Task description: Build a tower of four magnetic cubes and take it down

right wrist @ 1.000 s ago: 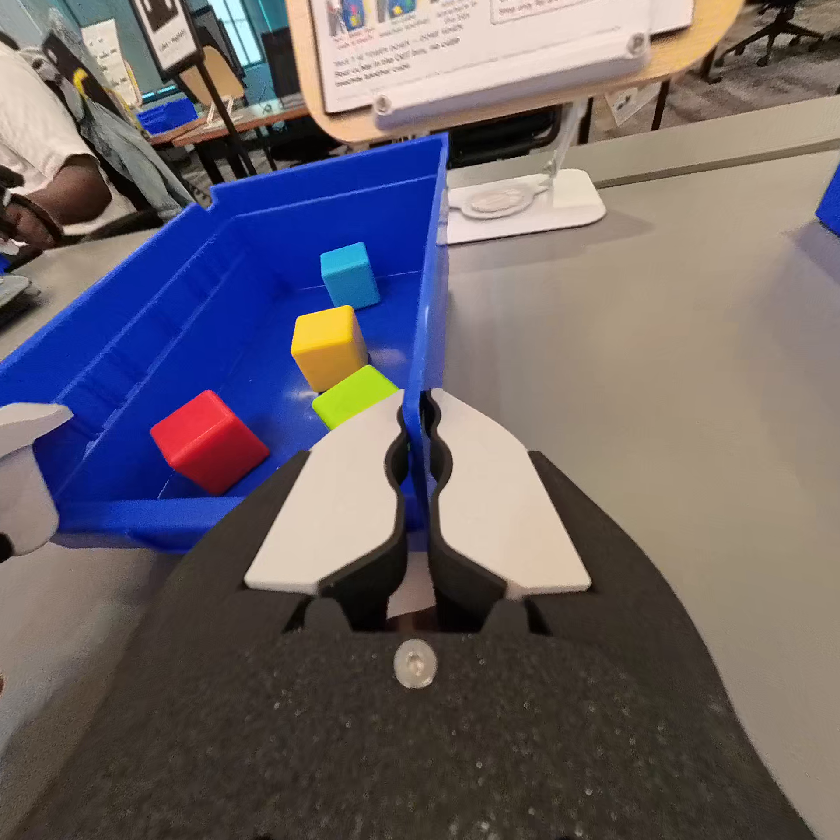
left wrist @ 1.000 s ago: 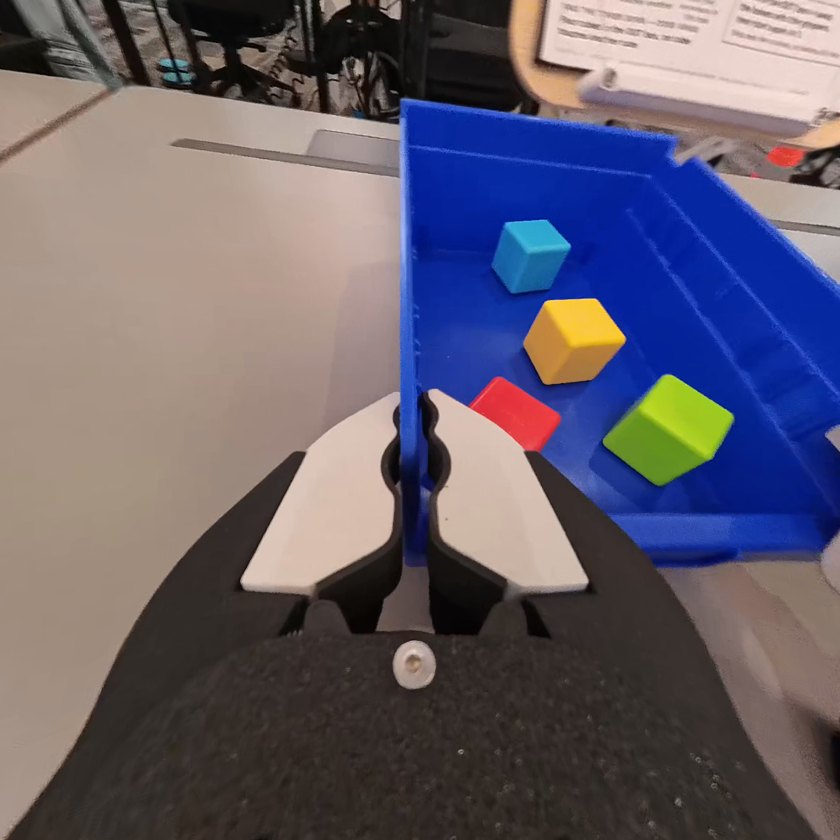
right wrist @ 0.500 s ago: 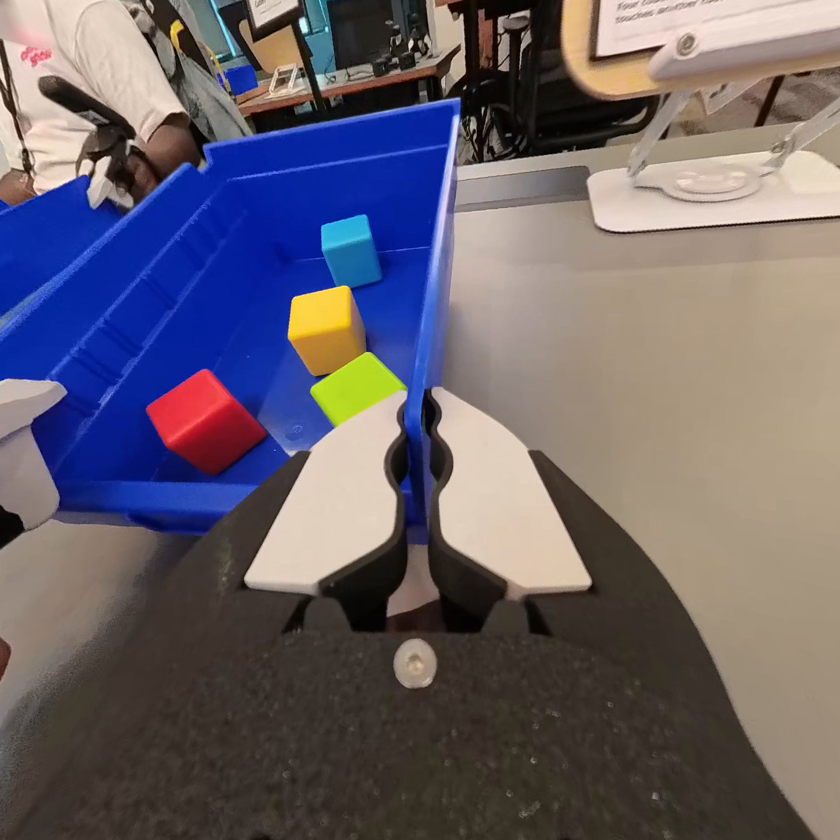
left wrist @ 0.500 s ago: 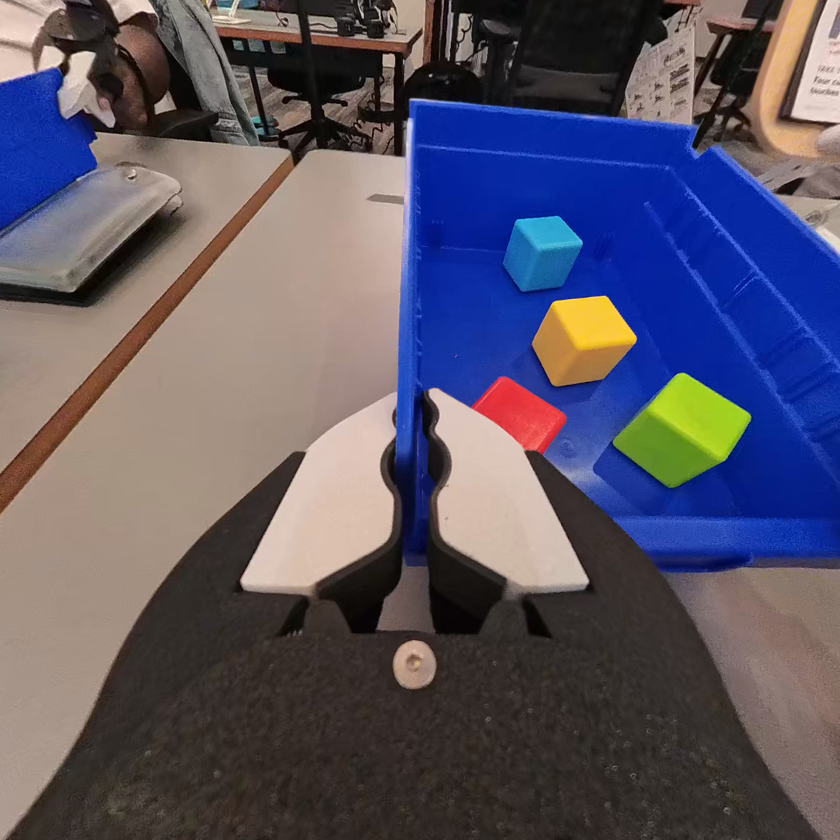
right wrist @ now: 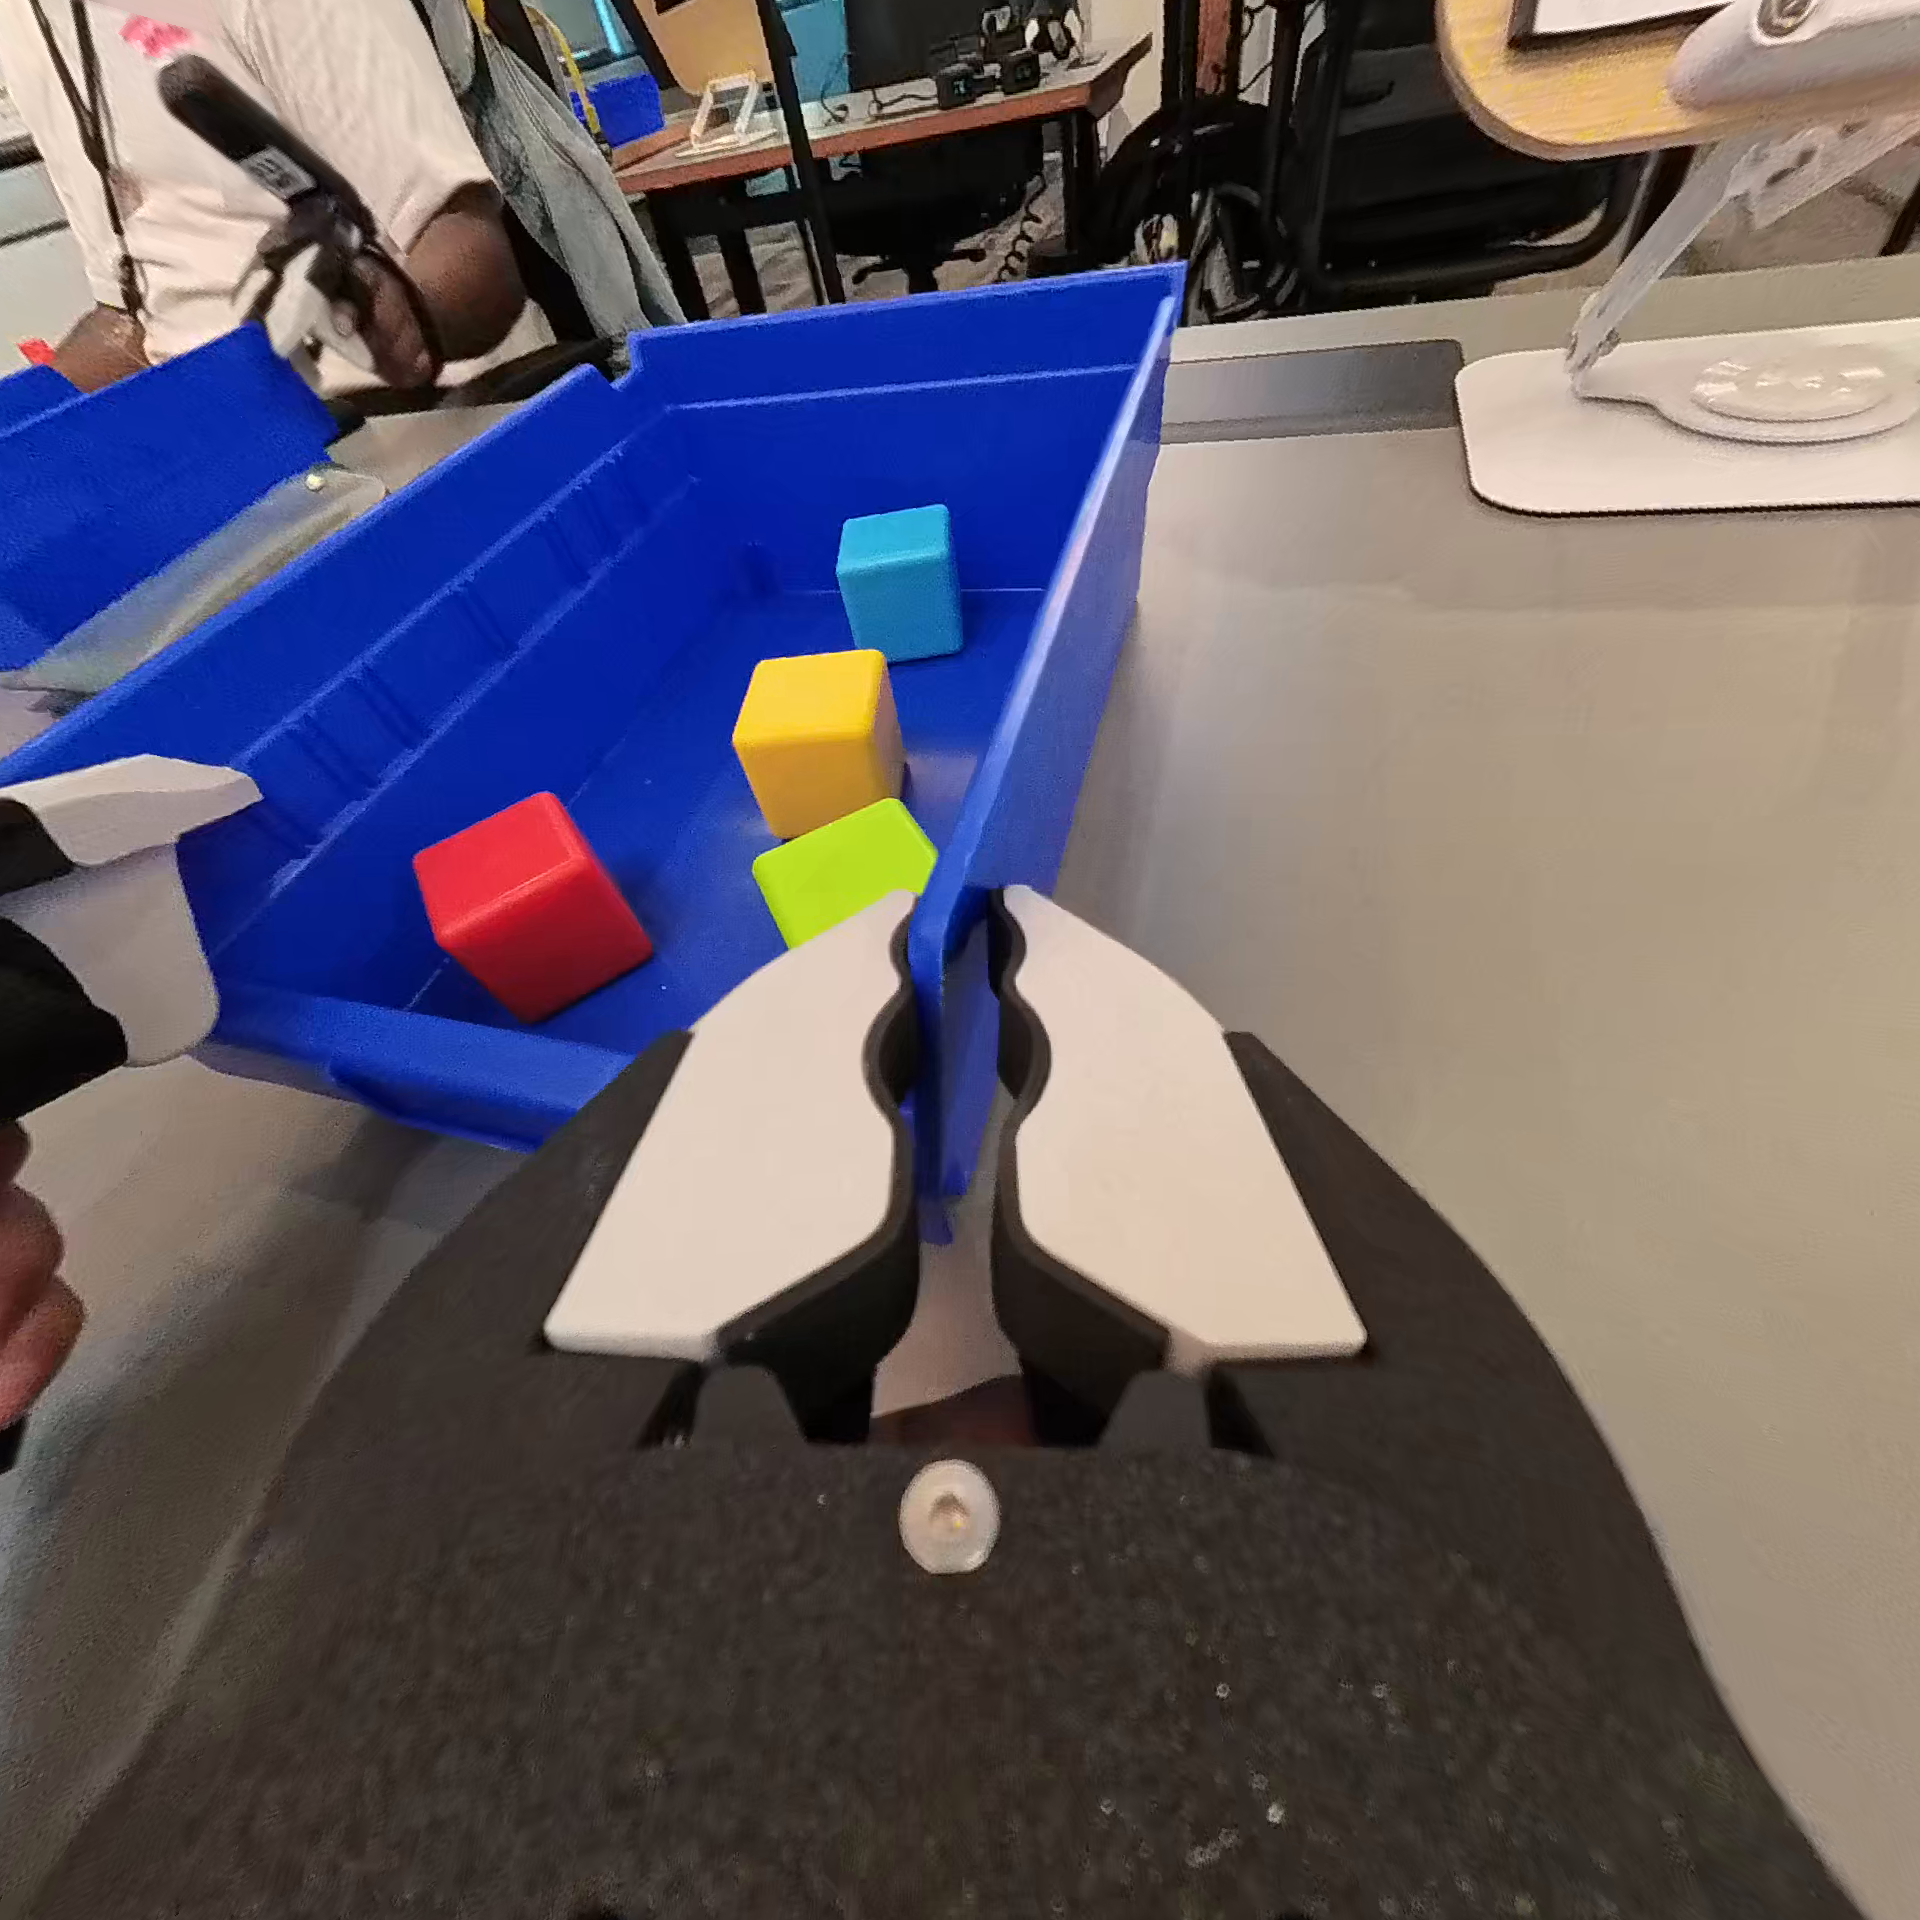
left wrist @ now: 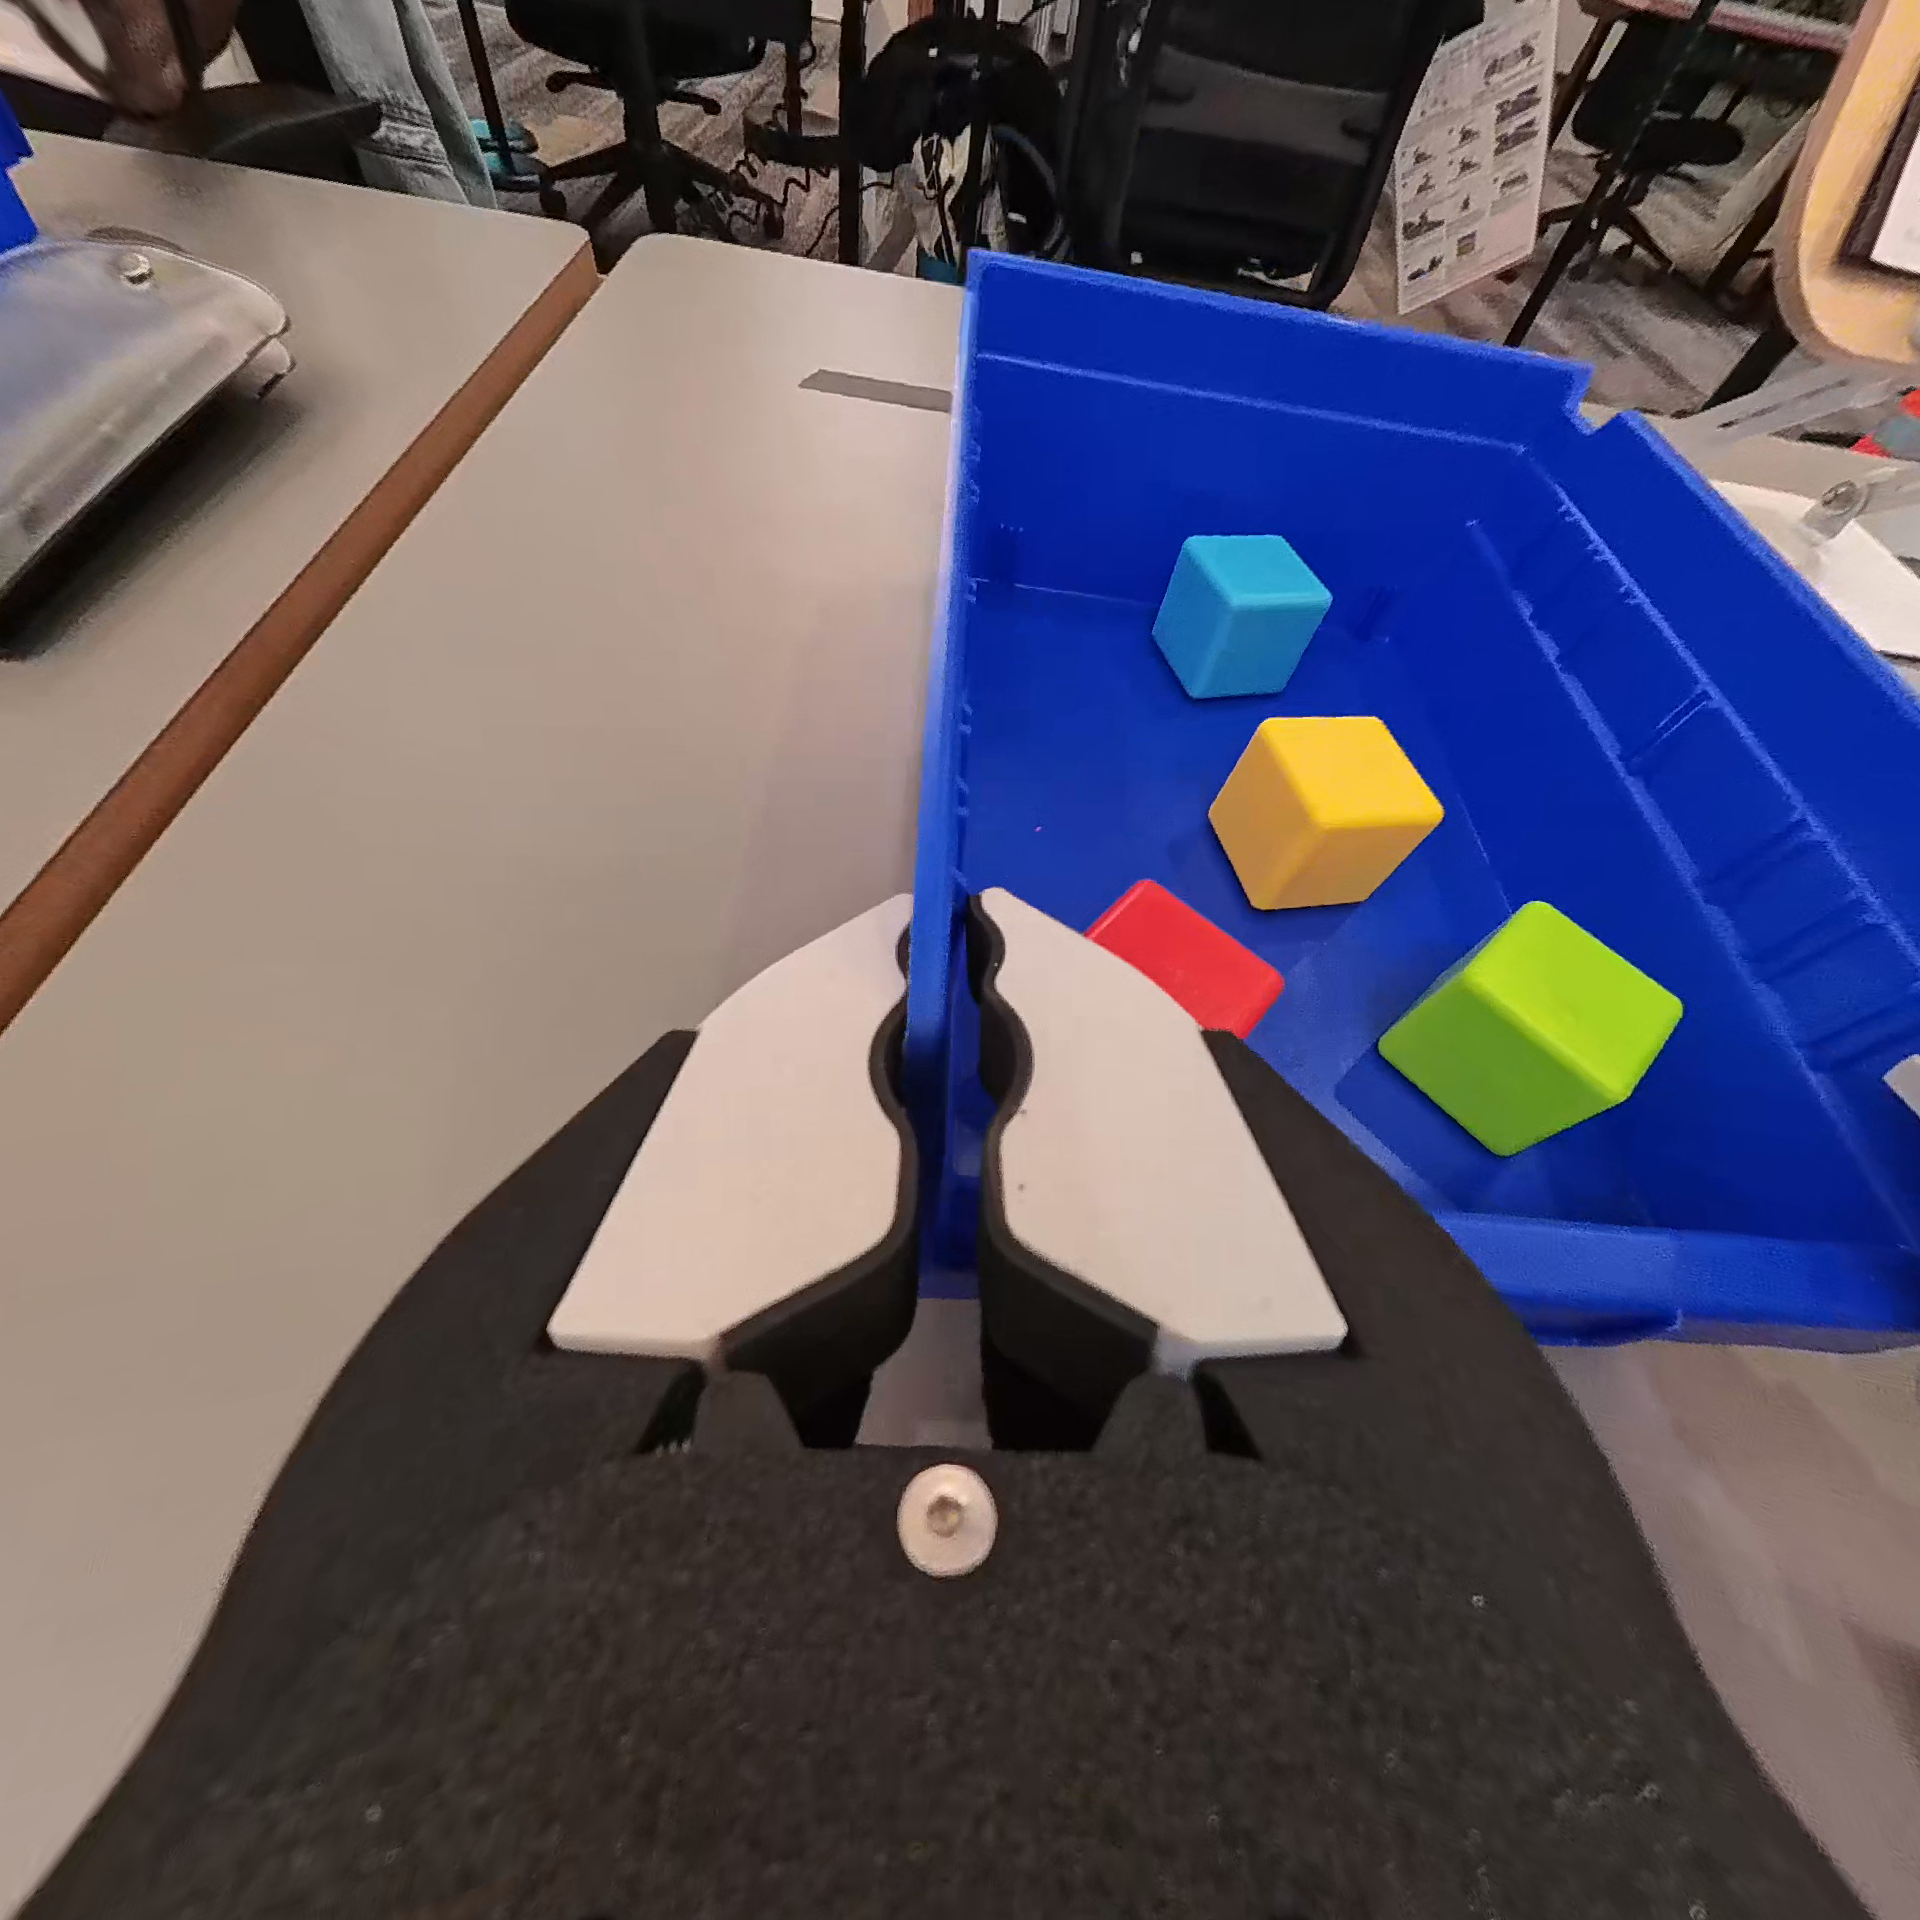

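We see a grey worktop point(left wrist: 582, 790) with a second brown-edged table point(left wrist: 260, 343) just beside it. Beyond them stand black office chairs point(left wrist: 644, 62) on patterned carpet (rather cluttered), and a farther desk point(right wrist: 883, 99) carries small devices.

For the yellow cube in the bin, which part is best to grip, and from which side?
Grip the yellow cube from above, on two opposite flat side faces. It sits flat on the bin floor, apart from the other cubes, so both faces look free.

A printed sheet point(left wrist: 1467, 156) hanging behind the table carries writing too small to read.
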Tool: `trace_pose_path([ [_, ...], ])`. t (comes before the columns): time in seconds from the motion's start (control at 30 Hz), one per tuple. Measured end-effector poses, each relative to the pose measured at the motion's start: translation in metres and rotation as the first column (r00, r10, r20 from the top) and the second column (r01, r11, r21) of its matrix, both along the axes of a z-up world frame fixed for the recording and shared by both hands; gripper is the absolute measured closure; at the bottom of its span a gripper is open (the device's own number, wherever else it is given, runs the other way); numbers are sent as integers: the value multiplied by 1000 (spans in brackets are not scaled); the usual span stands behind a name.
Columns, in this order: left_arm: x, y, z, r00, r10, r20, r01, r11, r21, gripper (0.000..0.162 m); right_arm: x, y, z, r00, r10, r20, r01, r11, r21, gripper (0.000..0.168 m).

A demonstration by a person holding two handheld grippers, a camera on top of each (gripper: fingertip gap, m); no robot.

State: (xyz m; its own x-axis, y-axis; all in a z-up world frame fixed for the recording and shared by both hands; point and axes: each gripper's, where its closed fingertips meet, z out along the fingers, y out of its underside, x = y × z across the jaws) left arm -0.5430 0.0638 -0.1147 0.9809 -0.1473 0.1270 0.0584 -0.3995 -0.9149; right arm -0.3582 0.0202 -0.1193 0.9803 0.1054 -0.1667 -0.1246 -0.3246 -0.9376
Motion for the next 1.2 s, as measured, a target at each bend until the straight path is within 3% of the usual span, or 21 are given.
trace_pose_path([
  [0.1,-1,-1,1,1000,-5,16,4,1000,22,154,0,-4,2,999,40,-25,-40,999,7,156],
  [0.17,-9,-7,1,999,40,35,-41,999,23,133,9,-12,11,998,69,9,-70,996,59,139],
  [0.27,-15,-23,22,988,74,137,-87,992,91,123,19,-39,26,974,227,22,-228,965,126,133],
  [0.37,-5,-46,38,977,48,210,-81,985,152,116,28,-84,29,834,551,-32,-540,826,161,136],
  [0.43,18,-63,41,971,-19,239,-26,983,182,116,66,-104,24,789,611,-61,-601,789,127,127],
  [0.57,86,-101,38,952,-169,256,119,973,199,116,163,-131,25,793,593,-139,-582,805,113,122],
  [0.7,165,-140,22,917,-306,255,273,949,155,116,259,-147,16,877,470,-102,-458,880,125,121],
  [0.8,213,-159,17,897,-387,216,361,921,148,116,310,-163,15,906,385,-179,-360,920,155,122],
  [0.97,261,-173,12,867,-498,5,493,858,143,121,332,-170,0,931,334,-148,-325,942,82,122],
  [1.03,269,-179,8,845,-534,-18,531,834,149,122,326,-171,-10,923,360,-134,-359,933,33,120],
  [1.2,260,-178,11,858,-514,0,506,845,176,115,318,-174,-6,925,378,-44,-373,924,81,122],
])
